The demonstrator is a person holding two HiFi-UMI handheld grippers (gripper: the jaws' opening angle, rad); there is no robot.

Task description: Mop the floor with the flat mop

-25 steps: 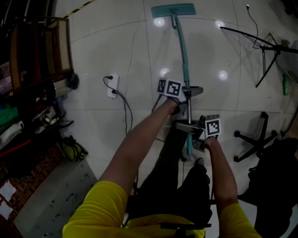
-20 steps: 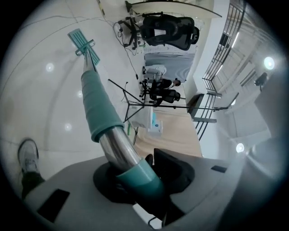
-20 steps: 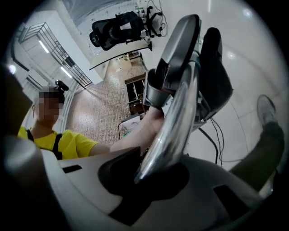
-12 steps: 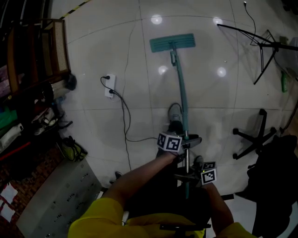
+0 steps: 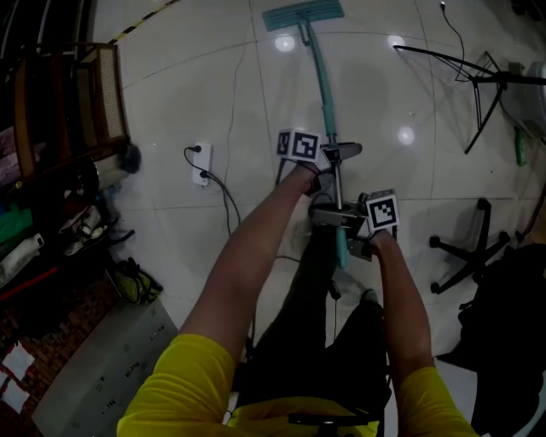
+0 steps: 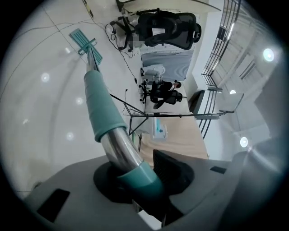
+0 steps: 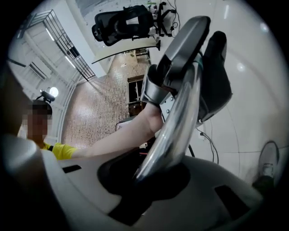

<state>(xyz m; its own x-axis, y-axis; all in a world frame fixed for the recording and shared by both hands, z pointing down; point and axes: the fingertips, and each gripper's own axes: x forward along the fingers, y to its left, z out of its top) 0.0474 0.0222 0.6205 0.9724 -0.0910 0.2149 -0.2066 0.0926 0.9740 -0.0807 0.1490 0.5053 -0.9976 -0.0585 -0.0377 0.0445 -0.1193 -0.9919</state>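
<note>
The flat mop's teal head [image 5: 303, 14] lies on the white tiled floor at the far top of the head view, and its handle [image 5: 322, 85] runs back toward me. My left gripper [image 5: 334, 155] is shut on the handle higher up; my right gripper [image 5: 339, 218] is shut on it nearer the end. In the left gripper view the teal sleeve [image 6: 101, 106] and chrome tube pass between the jaws of the left gripper [image 6: 135, 173], with the mop head [image 6: 82, 38] far off. In the right gripper view the chrome handle [image 7: 178, 126] leaves the right gripper [image 7: 149, 176] toward the left one.
A white power strip [image 5: 205, 162] with black cables lies on the floor left of the handle. A wooden chair [image 5: 77, 94] and clutter line the left edge. A black stand [image 5: 478, 77] and a chair base [image 5: 469, 256] stand at the right. A grey metal panel [image 5: 102, 367] lies at bottom left.
The mop was drawn back toward me half a second ago and is now pushed forward again. Its head lies farther away, and both arms are stretched out.
</note>
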